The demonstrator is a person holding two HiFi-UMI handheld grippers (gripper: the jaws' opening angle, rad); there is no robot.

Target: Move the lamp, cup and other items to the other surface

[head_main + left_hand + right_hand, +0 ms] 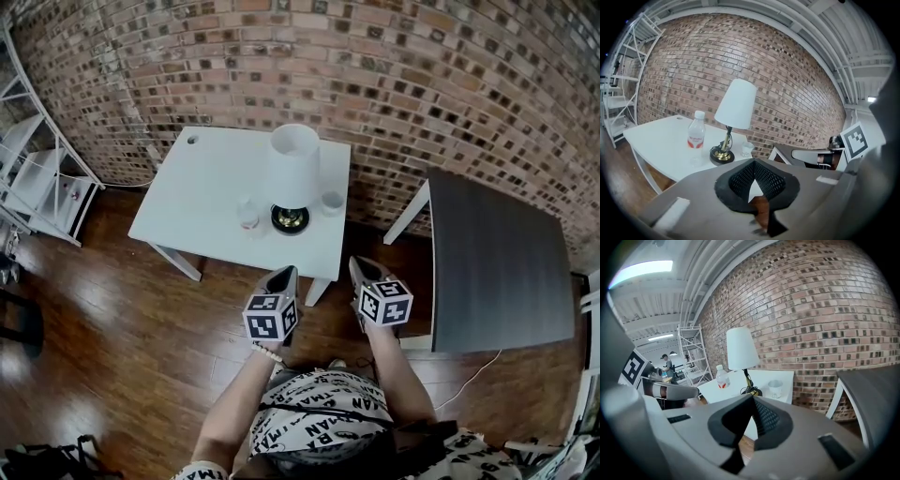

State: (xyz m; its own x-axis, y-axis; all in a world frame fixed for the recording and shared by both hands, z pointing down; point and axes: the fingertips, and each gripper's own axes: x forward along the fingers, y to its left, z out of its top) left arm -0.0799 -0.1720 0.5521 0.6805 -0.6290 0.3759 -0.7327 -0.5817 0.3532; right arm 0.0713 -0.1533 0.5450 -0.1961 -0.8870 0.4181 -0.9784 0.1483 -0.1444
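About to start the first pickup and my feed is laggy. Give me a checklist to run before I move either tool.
1. Lamp upright on white table: ok.
2. Bottle and cup standing beside the lamp, apart from it: ok.
3. Dark table showing bare top for placing: ok.
4. Left tool open for a grasp: not ok, jaws together, nothing between.
5. Right tool open: not ok, jaws together, empty.
6. Lamp cord free of any socket: cannot tell.
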